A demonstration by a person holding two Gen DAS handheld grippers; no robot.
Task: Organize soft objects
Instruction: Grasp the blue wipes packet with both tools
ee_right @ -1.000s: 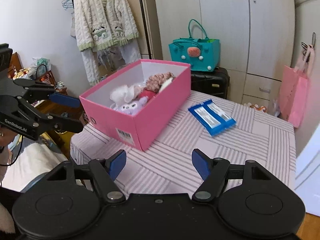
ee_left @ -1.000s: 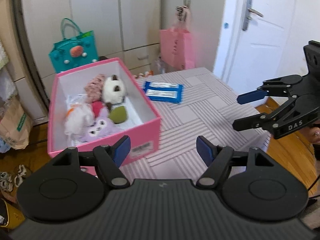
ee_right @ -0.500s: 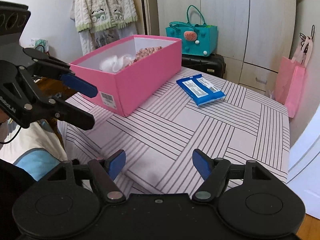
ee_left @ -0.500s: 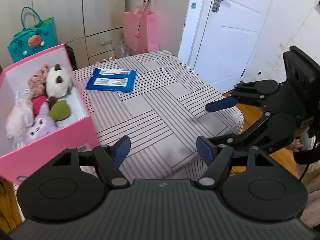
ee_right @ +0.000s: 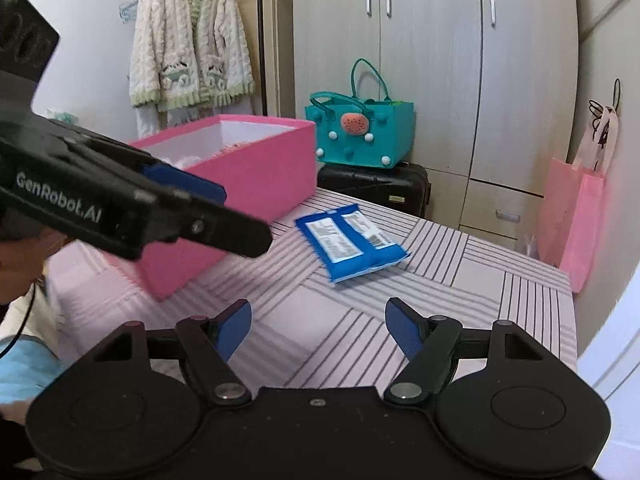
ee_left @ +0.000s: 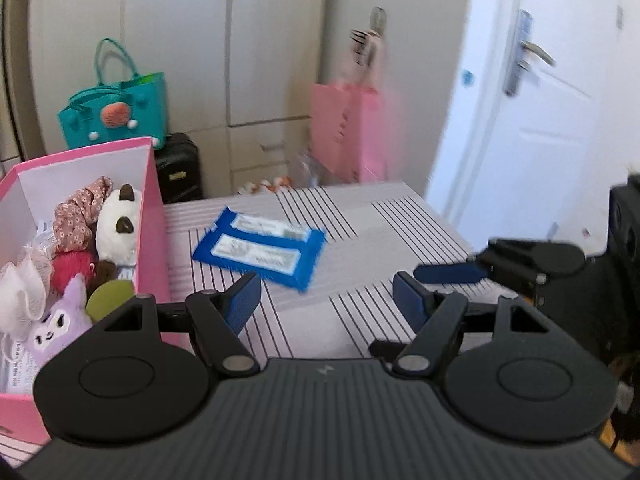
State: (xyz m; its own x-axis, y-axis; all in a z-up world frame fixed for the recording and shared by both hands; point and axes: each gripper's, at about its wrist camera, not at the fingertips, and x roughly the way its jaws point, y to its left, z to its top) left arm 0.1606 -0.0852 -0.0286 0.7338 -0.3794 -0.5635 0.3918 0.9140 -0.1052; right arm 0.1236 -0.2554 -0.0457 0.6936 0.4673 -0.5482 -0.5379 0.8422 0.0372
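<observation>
Both wrist views, 1 moment. We see the left gripper [ee_left: 326,300] and the right gripper [ee_right: 318,328] poised above the striped tabletop [ee_right: 460,280], each with its jaws spread wide and nothing between the blue pads. The left gripper also crosses the right wrist view from the left [ee_right: 224,216], passing in front of the pink box [ee_right: 256,172]; the right gripper appears at the right edge of the left wrist view [ee_left: 452,274].

Progress, as we judge it: most of the work looks done. The pink box already holds a heap of soft items, among them a white plush with dark ears [ee_left: 118,228], a purple plush [ee_left: 56,328], a floral fabric piece [ee_left: 80,212], a red ball-like item [ee_left: 70,266], a green round pad [ee_left: 110,300] and a white frilly item [ee_left: 18,292]. The 1 soft thing left outside is the blue twin pack [ee_left: 260,250], lying flat on the tabletop just beside the box's right wall, apart from both grippers. We take it as the next item to go in, though its soft wrapper may sag when pinched.

Writing: "GenRobot.AI" reads clearly on the left gripper's arm in the right wrist view. The pack's 2 white labels carry print too small to read, apart from a barcode. A printed leaflet [ee_left: 16,364] in the box is likewise illegible
</observation>
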